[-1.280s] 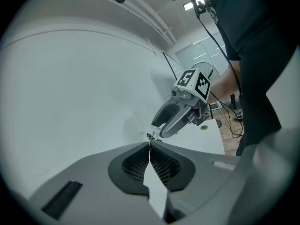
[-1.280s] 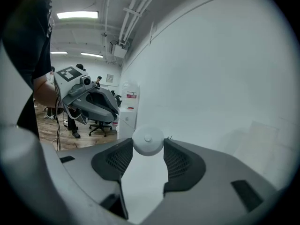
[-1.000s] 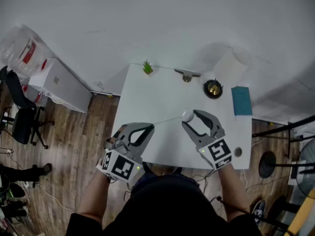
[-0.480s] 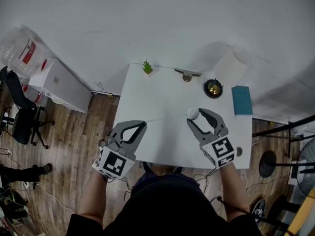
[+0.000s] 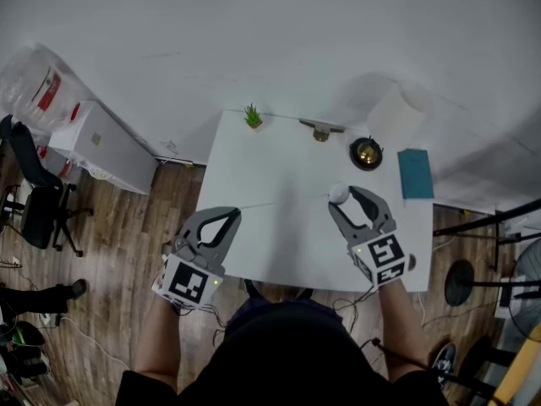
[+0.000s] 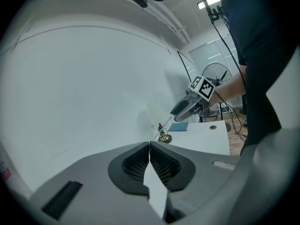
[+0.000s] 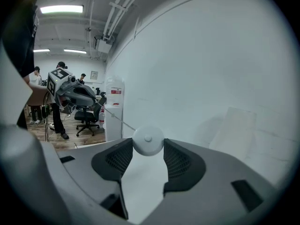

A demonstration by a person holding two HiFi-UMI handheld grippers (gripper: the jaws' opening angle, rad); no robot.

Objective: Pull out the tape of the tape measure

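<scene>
The tape measure (image 5: 338, 194) is a small round white case; my right gripper (image 5: 341, 198) is shut on it above the right half of the white table (image 5: 254, 167). In the right gripper view the case (image 7: 148, 140) sits between both pads. A thin tape (image 5: 283, 203) runs taut from the case leftwards to my left gripper (image 5: 236, 214), which is shut on the tape's end near the table's left edge. In the left gripper view the pads (image 6: 140, 161) meet and the tape (image 6: 164, 128) leads off to the far gripper.
At the table's back edge stand a small green plant (image 5: 253, 115), a metal fitting (image 5: 320, 129), a brass bell (image 5: 365, 152) and a teal box (image 5: 414, 173). A white cabinet (image 5: 106, 146) and an office chair (image 5: 38, 201) stand to the left on the wood floor.
The two grippers have moved apart: the left one leftwards, the right one rightwards with the case. The stretch of tape between them has grown longer.
</scene>
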